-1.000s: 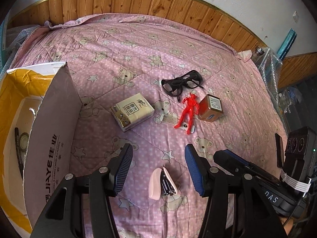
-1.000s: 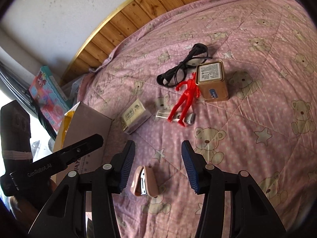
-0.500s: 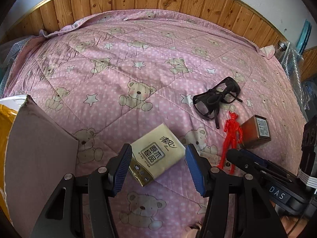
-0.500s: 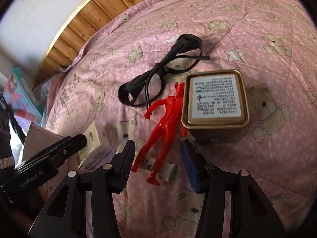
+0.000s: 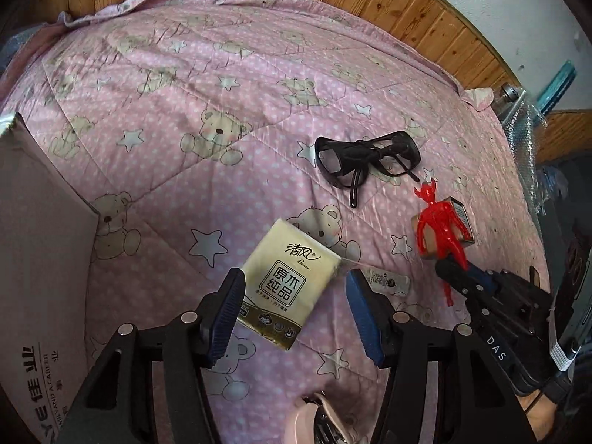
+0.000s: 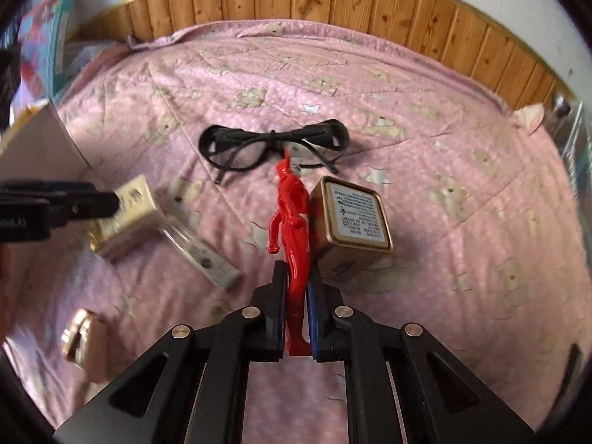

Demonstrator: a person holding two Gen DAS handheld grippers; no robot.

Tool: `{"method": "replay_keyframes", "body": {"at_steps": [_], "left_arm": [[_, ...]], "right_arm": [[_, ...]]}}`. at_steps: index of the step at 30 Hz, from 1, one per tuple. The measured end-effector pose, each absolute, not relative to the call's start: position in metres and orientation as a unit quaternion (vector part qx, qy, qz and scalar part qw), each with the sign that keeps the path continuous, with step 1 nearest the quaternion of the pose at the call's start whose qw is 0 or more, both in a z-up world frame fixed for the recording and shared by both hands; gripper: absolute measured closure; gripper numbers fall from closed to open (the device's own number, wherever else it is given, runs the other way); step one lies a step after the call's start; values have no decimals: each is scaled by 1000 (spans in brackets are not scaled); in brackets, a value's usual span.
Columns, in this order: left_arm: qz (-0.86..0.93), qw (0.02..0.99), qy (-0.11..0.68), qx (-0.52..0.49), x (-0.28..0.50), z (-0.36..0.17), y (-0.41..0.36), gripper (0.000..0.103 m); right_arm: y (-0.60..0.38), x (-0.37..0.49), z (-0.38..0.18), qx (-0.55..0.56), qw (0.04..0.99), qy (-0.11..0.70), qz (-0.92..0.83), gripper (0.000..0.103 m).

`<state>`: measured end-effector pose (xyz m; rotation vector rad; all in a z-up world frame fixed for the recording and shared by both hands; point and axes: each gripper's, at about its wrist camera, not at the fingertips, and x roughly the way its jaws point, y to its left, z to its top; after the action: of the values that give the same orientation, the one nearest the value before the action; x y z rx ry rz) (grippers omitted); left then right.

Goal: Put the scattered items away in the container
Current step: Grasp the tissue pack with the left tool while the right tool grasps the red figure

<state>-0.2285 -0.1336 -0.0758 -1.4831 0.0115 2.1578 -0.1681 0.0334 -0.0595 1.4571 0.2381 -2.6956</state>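
Note:
My right gripper [image 6: 297, 310] is shut on the legs of a red toy figure [image 6: 292, 214], which stands up off the quilt; that figure [image 5: 440, 222] also shows in the left wrist view. My left gripper [image 5: 296, 310] is open, its blue pads on either side of a yellow tissue pack [image 5: 288, 285] lying on the quilt. Black glasses [image 5: 366, 159] lie further back. A brown tin [image 6: 351, 218] sits just right of the figure. A small white tube [image 6: 201, 251] lies left of it. The cardboard box [image 5: 37, 259] stands at the left.
A pink stapler [image 5: 325, 421] lies at the bottom edge under my left gripper, and shows as a blurred stapler [image 6: 87, 344] at lower left in the right view. The pink bear-print quilt [image 5: 185, 111] reaches back to a wooden wall panel [image 6: 333, 11]. Clutter lines the right bedside.
My right gripper has shut on the red figure and lifted it upright. My left gripper has closed in over the tissue pack and stays open.

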Motion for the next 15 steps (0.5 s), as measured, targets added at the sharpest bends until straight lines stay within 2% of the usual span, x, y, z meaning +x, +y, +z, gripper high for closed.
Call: {"method": "replay_keyframes", "body": {"at_steps": [2, 4, 5, 6, 8, 12, 15], "left_arm": [[806, 254, 37, -534, -225, -81, -130, 44], [804, 260, 55, -532, -225, -94, -125, 42], [808, 258, 66, -525, -223, -97, -121, 41], [813, 251, 82, -518, -220, -99, -118, 41], [810, 247, 90, -524, -216, -99, -117, 48], [811, 254, 74, -521, -211, -90, -125, 48], [815, 257, 86, -512, -212, -95, -121, 42]], "right_arm": [[28, -161, -68, 477, 25, 116, -871, 93], [25, -152, -72, 469, 35, 113, -875, 91], [25, -146, -71, 466, 54, 91, -879, 84], [26, -140, -67, 462, 81, 56, -882, 72], [36, -131, -63, 456, 104, -16, -884, 64], [69, -129, -67, 454, 84, -135, -877, 60], [86, -141, -80, 459, 72, -204, -862, 57]]}}
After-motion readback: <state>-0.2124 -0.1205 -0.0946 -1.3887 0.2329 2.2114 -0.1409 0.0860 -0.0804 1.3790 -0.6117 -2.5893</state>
